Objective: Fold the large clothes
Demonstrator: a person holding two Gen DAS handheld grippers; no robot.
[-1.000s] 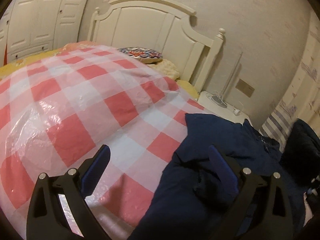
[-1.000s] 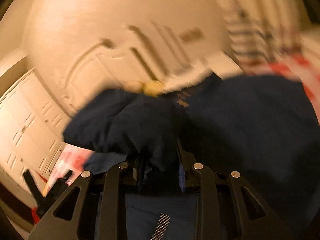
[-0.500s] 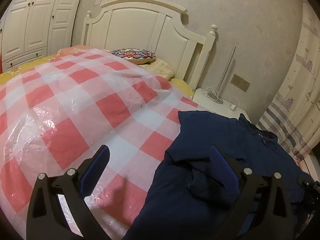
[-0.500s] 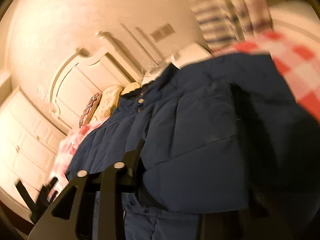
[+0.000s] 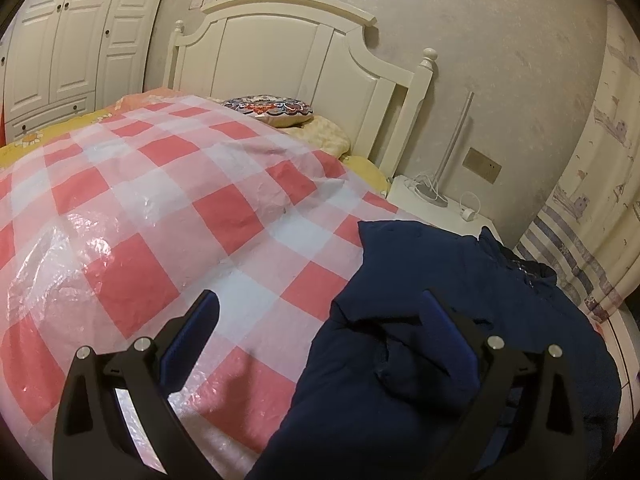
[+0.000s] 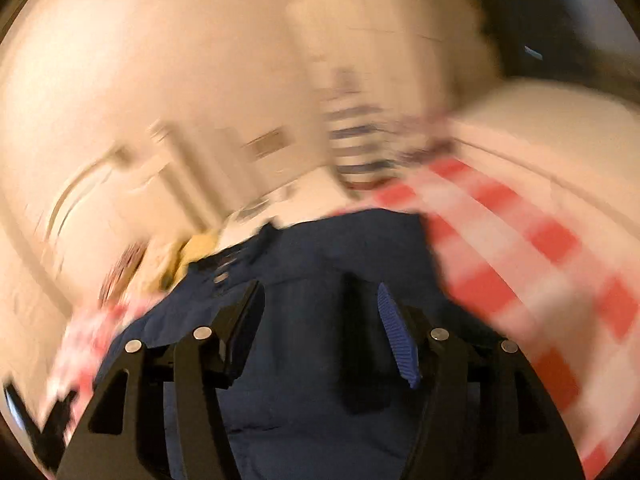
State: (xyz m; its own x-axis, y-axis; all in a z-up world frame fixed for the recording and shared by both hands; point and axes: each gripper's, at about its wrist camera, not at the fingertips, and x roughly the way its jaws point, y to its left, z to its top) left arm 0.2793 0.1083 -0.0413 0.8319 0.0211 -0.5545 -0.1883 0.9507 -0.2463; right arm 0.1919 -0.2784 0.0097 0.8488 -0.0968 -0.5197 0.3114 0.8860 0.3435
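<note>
The navy padded jacket (image 5: 460,312) is lying bunched on the right side of the bed, on the red-and-white checked plastic cover (image 5: 160,208). Your left hand-held gripper (image 5: 316,320) is hovering over the jacket's left edge, jaws spread wide, its right finger (image 5: 444,328) over a fold of the fabric, its left finger over the cover, gripping nothing. Your right hand-held gripper (image 6: 320,320) is opening above the jacket (image 6: 304,360); navy fabric is showing between the jaws, pads clear of it. Beyond, a patterned cushion (image 5: 268,108) is sitting at the white headboard (image 5: 288,60).
</note>
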